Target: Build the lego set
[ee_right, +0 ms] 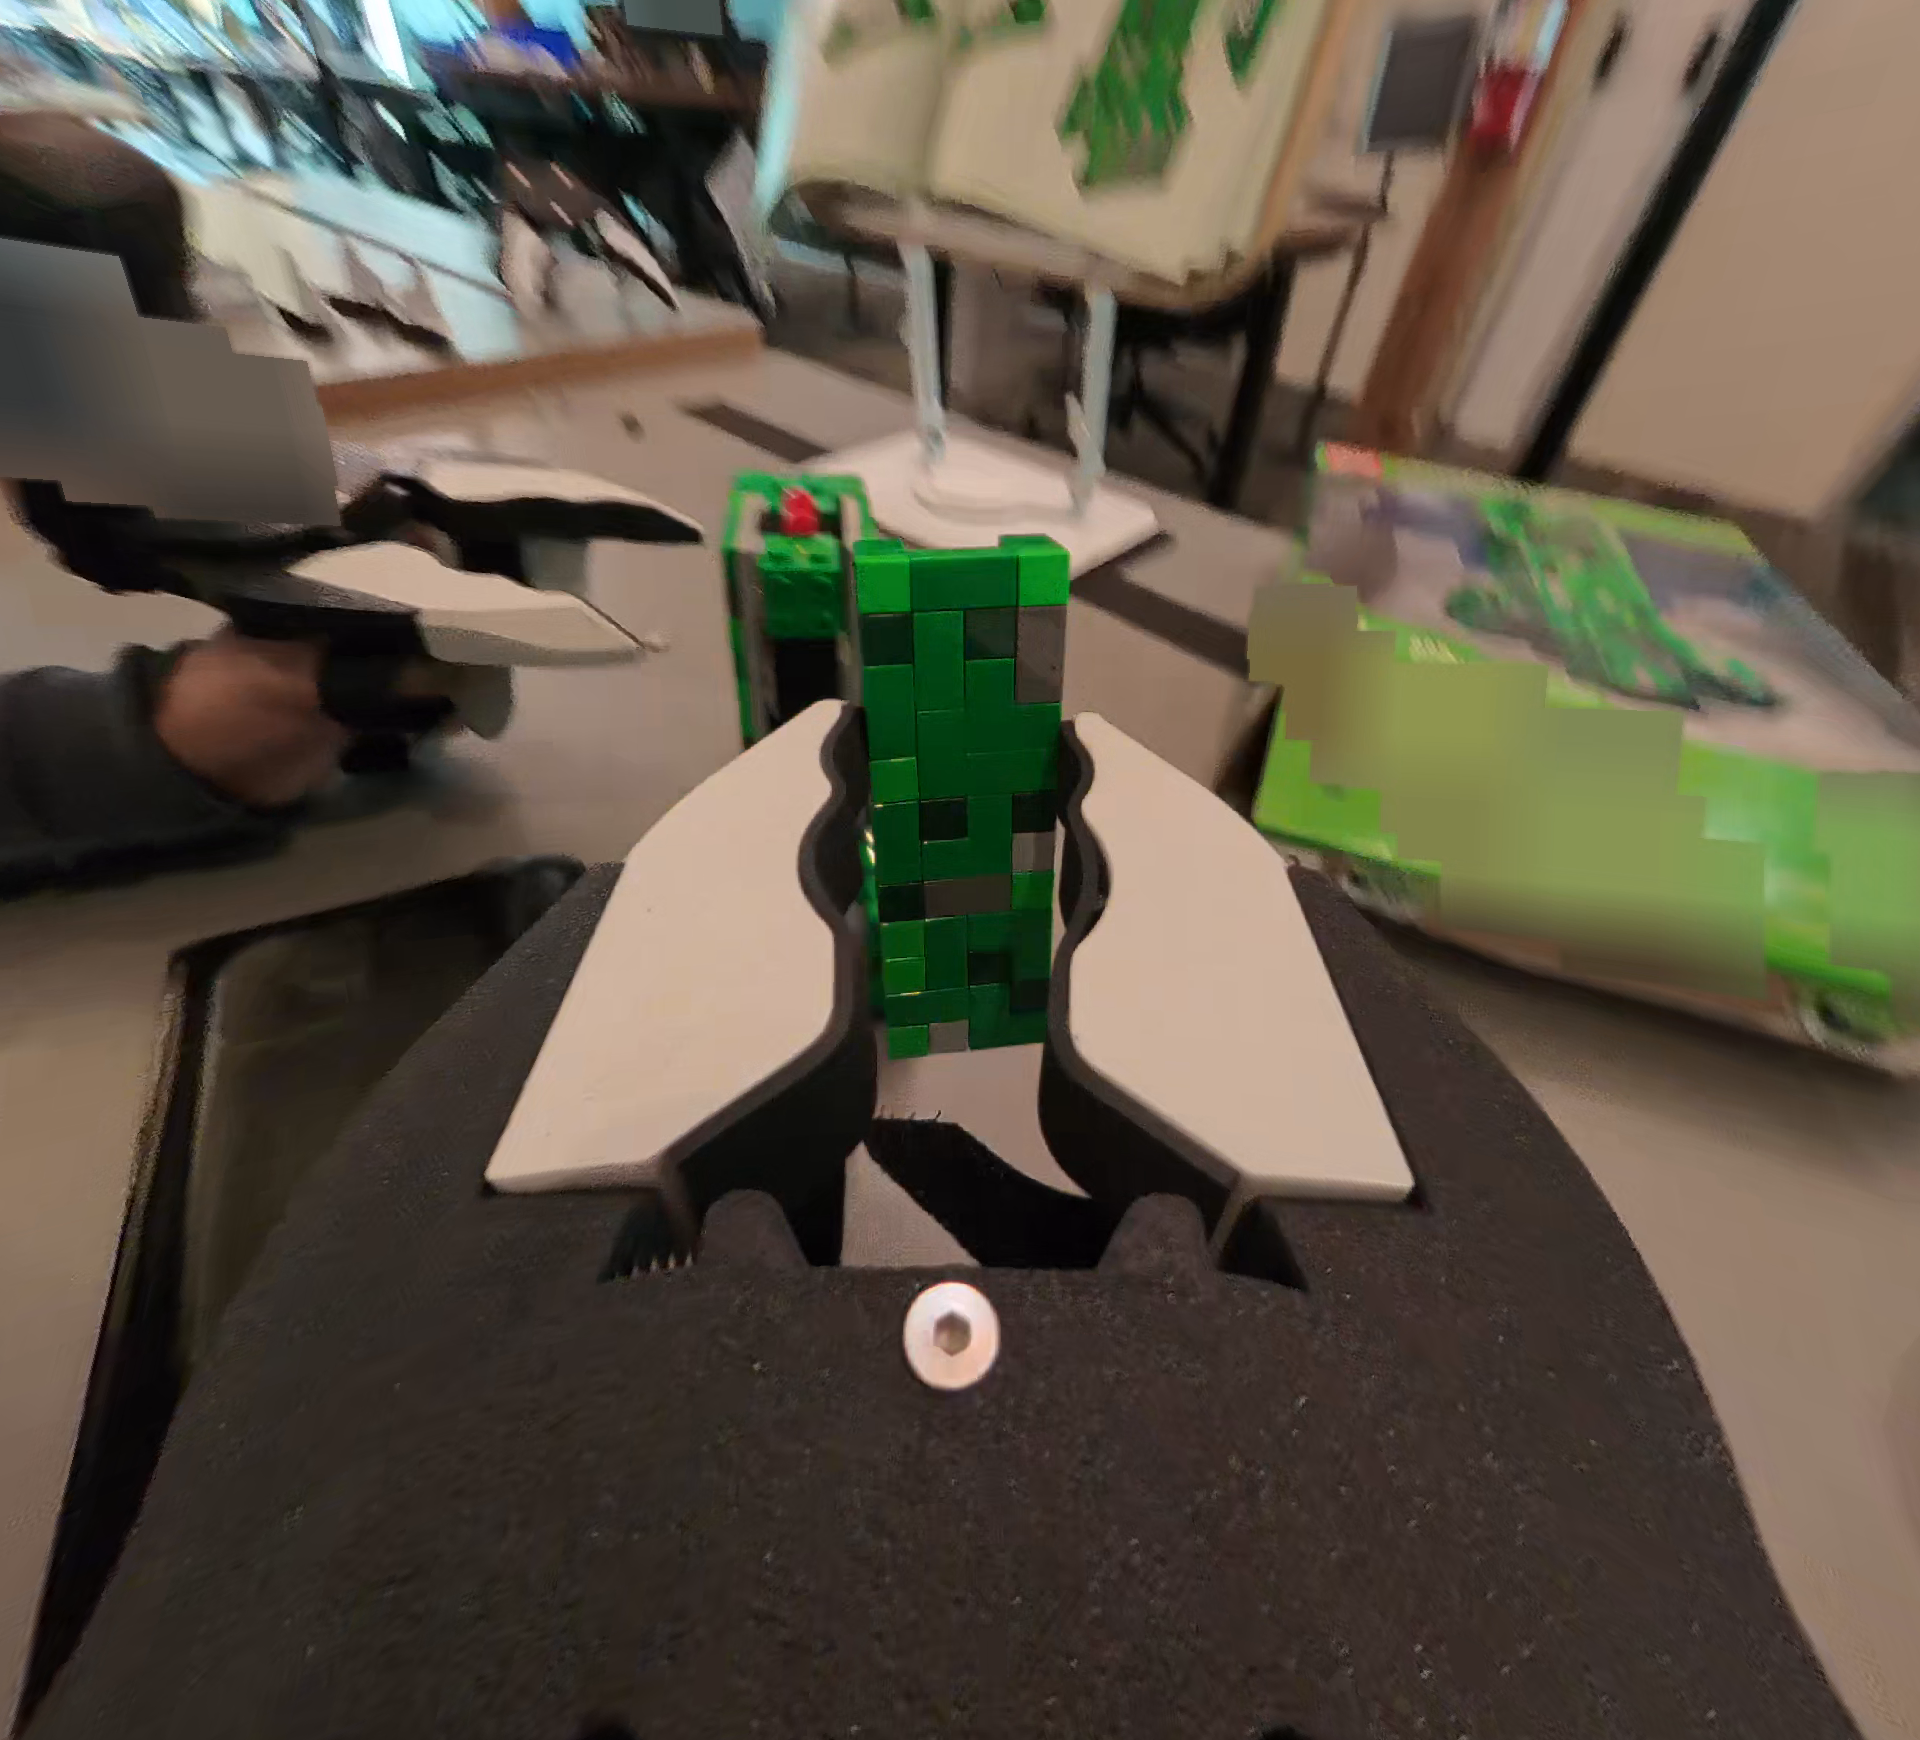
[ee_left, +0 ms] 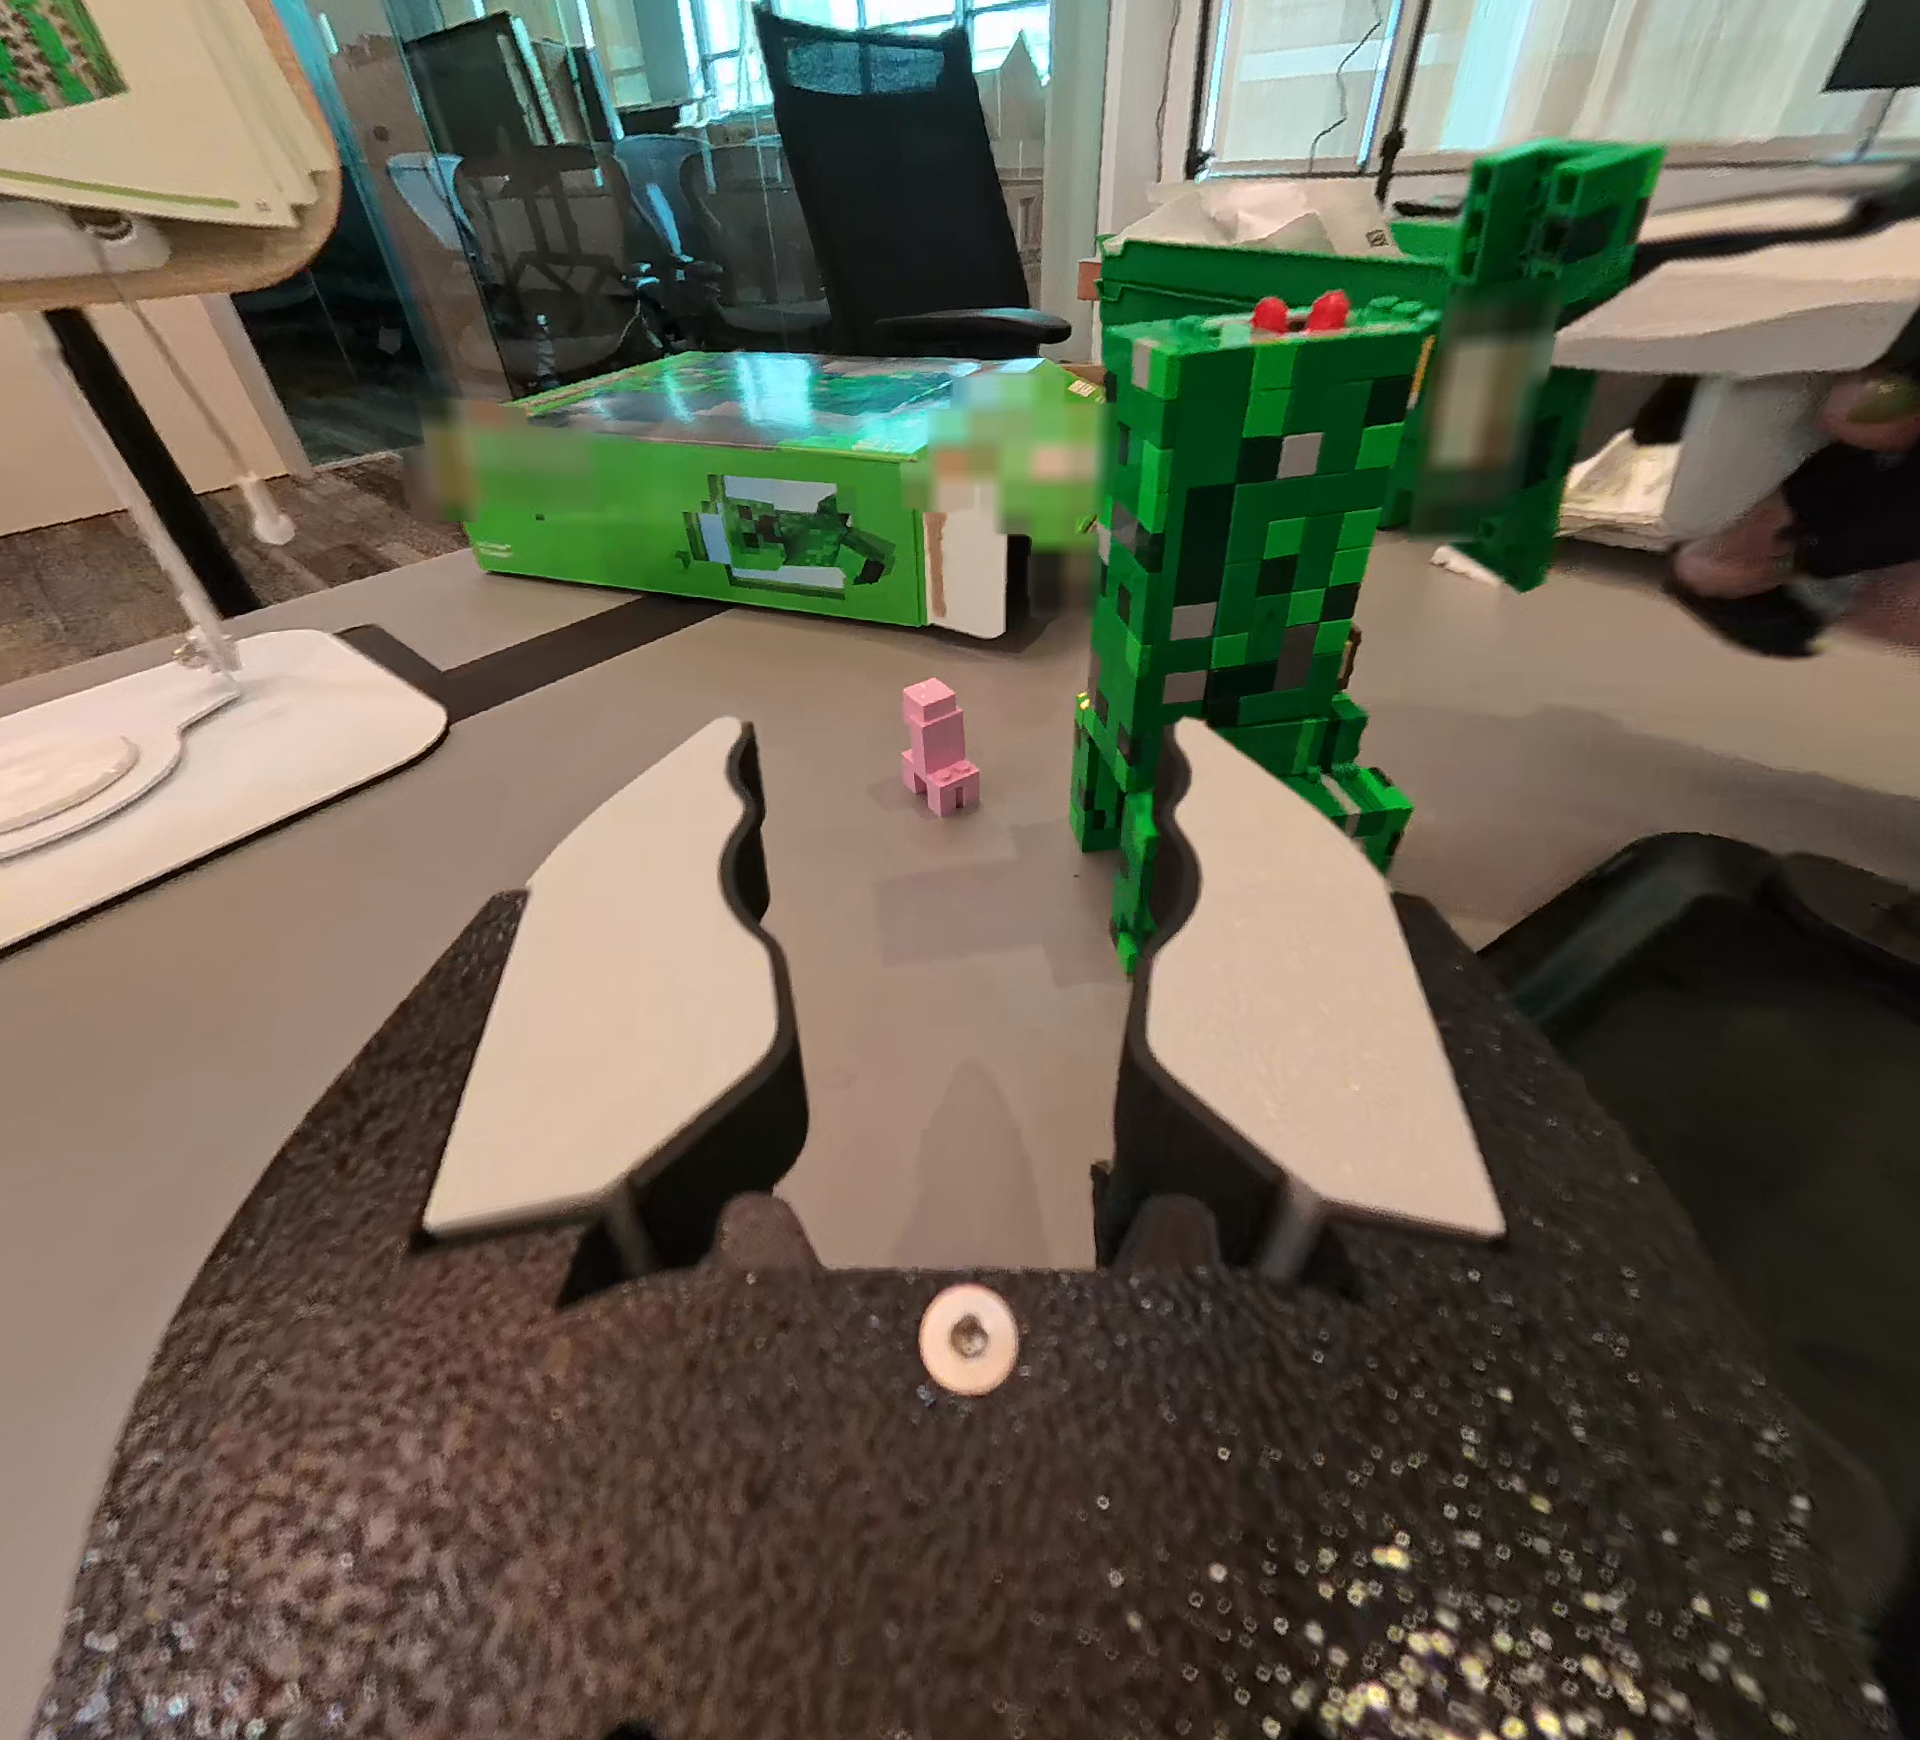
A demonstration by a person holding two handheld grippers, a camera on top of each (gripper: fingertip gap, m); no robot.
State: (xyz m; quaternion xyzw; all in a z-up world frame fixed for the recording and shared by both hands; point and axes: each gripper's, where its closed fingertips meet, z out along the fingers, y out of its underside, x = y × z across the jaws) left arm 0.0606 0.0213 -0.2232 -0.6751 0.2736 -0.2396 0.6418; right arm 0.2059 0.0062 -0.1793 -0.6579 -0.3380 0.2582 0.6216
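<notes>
Right wrist view smeared by motion blur throughout; background desks and windows unreadable. Open instruction booklet with green diagrams above the tall green pixel-patterned brick figure: pages too soft to make out. Figure largely hidden behind the flat green mottled brick panel; panel's side edges covered by the finger pads. In left wrist view, booklet cut by left edge; black tray, right of figure, cut by right edge.

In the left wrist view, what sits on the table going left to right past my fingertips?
White stand base → pink brick pig → green creeper body standing upright → green panel held by the right gripper. The green box lies farther back.
</notes>
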